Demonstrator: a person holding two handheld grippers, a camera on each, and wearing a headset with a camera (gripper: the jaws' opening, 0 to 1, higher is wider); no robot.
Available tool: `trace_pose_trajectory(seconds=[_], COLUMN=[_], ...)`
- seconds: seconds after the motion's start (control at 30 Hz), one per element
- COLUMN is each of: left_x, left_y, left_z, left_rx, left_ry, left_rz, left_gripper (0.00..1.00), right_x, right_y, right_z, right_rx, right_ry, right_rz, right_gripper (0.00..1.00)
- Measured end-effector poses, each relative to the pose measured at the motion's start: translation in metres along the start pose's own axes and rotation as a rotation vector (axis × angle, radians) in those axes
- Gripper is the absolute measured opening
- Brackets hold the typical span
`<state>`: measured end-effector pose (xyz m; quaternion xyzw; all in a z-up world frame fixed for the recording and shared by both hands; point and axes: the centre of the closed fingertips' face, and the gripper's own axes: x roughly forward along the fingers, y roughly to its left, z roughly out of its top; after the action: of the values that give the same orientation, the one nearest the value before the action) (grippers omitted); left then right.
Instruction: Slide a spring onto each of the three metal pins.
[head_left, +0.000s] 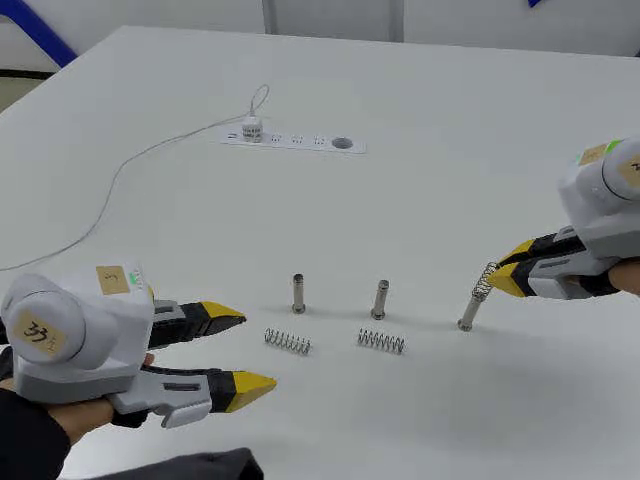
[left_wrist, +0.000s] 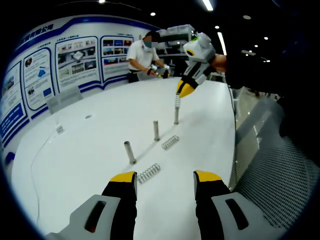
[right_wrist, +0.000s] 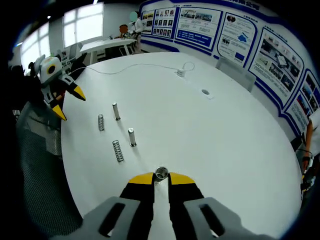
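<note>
First spring seems in hand: the right tongs, closed narrow on it, hold it atop the leaning pin at 3 o'clock on the worktop, so next it needs sliding down, while the left tongs hover wide at 8 o'clock.

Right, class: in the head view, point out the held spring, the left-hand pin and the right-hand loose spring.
Held spring (head_left: 485, 281), head view, middle of its coils.
Left-hand pin (head_left: 298, 293), head view, middle of its shaft.
Right-hand loose spring (head_left: 381, 341), head view, middle of its coils.
</note>
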<state>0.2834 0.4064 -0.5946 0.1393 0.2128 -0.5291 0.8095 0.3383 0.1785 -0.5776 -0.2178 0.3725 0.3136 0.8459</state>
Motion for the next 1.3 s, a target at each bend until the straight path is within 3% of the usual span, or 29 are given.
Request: trace_pose_trajectory(seconds=[0.83,0.93,1.3], left_x=[0.000,0.000,0.000], left_y=[0.001,0.001,0.001], left_z=[-0.003,-0.003,-0.004], left_rx=[-0.004,-0.007,-0.006], left_ry=[0.016,0.014,0.017], left_rz=[0.004,0.006,0.006], left_gripper=[0.47,0.47,0.47], right_x=[0.030,0.032,0.031], right_y=[0.002,0.004,0.006], right_z=[-0.022,-0.026,-0.031], right_rx=[0.023,0.014,0.022], right_ry=[0.060,0.074,0.086], right_rz=[0.023,0.026,0.037], right_gripper=[0.11,0.04,0.04])
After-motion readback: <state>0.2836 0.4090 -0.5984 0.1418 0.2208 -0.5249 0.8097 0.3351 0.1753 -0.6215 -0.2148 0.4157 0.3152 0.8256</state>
